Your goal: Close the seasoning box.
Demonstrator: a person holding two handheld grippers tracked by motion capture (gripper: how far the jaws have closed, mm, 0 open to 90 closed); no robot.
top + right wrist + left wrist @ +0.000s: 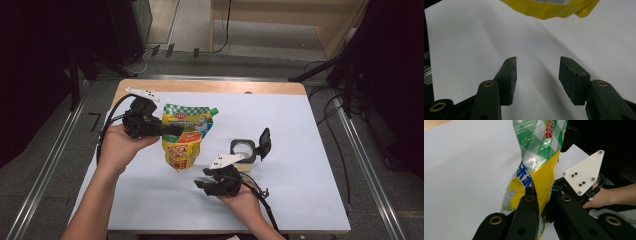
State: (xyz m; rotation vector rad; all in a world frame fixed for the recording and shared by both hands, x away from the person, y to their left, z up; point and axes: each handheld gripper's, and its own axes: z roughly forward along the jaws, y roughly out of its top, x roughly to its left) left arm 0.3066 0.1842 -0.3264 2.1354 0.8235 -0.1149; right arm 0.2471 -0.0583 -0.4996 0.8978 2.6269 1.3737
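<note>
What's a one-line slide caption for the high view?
Left gripper clamps a green-and-yellow pouch above the white table; right gripper waits open beside a black container.

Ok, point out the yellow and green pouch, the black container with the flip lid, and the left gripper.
pouch [184, 142], high view, printed front.
black container [243, 149], high view, front rim.
left gripper [176, 130], high view, jaw tips on the pouch.

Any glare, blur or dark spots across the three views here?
High view: sheet-covered table evenly lit, surroundings near black, slightly soft overall. Left gripper view: glare streaks on the pouch, which the left gripper clamps; near jaws soft. Right gripper view: soft shadows on the sheet, pouch bottom cropped at top, right gripper open and fairly sharp.
</note>
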